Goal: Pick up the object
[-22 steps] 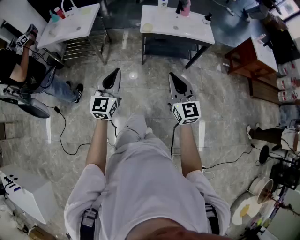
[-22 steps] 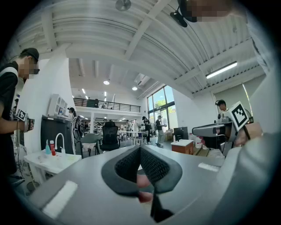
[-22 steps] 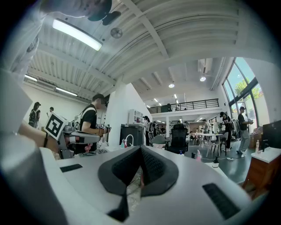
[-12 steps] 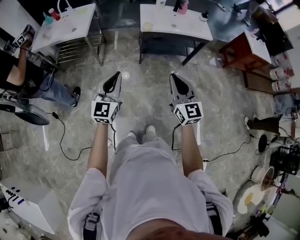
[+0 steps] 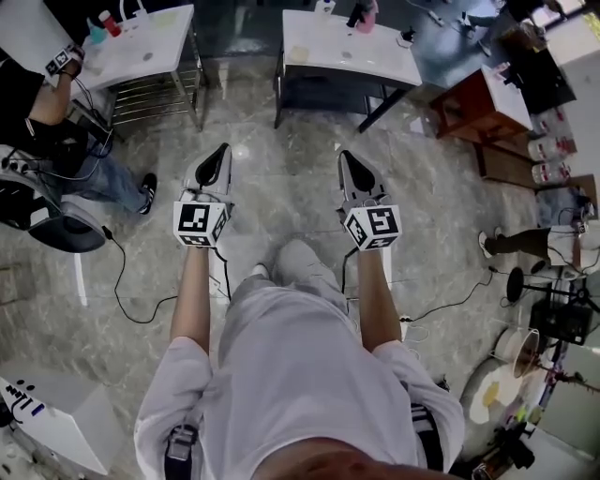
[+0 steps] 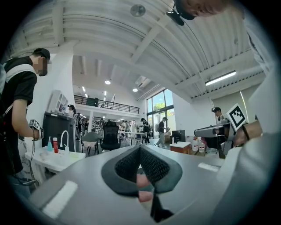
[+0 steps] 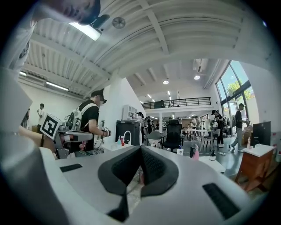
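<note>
I have taken a step in the last moment, and one knee now leads over the grey marbled floor [image 5: 281,187]. My left hand-held gripper [image 5: 222,155] and right hand-held gripper [image 5: 349,157] are both level, jaws together, and empty. The object is probably among the small things on the far white bench [image 5: 370,61], perhaps the pink bottle [image 5: 367,14]. It is well apart from me, so the approach goes on.

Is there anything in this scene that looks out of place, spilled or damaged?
Nothing looks spilled or broken. Only loose black cables trail over the floor beside the person. The left gripper and the right gripper are shut and empty.
</note>
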`<state>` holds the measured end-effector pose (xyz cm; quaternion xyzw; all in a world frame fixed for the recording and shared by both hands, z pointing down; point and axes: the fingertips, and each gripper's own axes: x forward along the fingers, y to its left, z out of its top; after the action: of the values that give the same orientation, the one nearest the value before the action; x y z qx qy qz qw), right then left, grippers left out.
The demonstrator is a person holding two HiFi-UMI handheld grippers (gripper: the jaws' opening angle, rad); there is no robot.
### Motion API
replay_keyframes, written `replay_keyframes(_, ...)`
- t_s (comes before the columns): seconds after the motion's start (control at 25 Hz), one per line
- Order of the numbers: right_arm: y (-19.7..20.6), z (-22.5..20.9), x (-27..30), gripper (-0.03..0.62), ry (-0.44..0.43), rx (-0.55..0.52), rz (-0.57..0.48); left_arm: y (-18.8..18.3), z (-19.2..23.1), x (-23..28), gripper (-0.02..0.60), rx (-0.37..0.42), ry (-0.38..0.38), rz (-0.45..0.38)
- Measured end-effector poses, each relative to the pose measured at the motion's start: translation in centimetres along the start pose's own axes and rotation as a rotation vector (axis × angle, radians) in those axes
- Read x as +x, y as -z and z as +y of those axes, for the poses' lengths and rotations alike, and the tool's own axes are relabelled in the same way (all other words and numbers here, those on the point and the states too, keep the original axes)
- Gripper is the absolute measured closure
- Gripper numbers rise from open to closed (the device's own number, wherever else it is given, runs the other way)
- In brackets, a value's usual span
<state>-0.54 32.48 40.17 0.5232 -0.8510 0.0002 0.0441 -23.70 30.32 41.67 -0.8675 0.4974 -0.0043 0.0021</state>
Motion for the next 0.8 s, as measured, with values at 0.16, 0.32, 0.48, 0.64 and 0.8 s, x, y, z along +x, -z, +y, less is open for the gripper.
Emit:
replay_keyframes(0.16,1.2,-2.4,1.3,0.594,0.02,0.006,0.006,0.5,-0.1,3.2,0.581,0.007,0.016,0.012)
replay_keyframes(0.32,2.2,-6.3,3.6,0.594,0.04,0.033,-0.003,0.9,0.6,8.1,0.581,0.032,0.024,0.032)
replay_keyframes(0.48,2.9,-12.0,6.2,0.594,0.045,0.052,-0.012,0.4,0.6,14.1,0.581,0.058,0.015,0.039)
replay_keyframes(0.64,3.2,-17.7,9.3,0.594,0.035,0.057,-0.006,0.0,0.8,19.4,0.581,0.067,-0.024,0.055)
replay_keyframes(0.8,3.8,-21.7,12.1,0.593,0.009,0.053,0.01,1.0,0.4,23.4,0.581,0.067,-0.037,0.099)
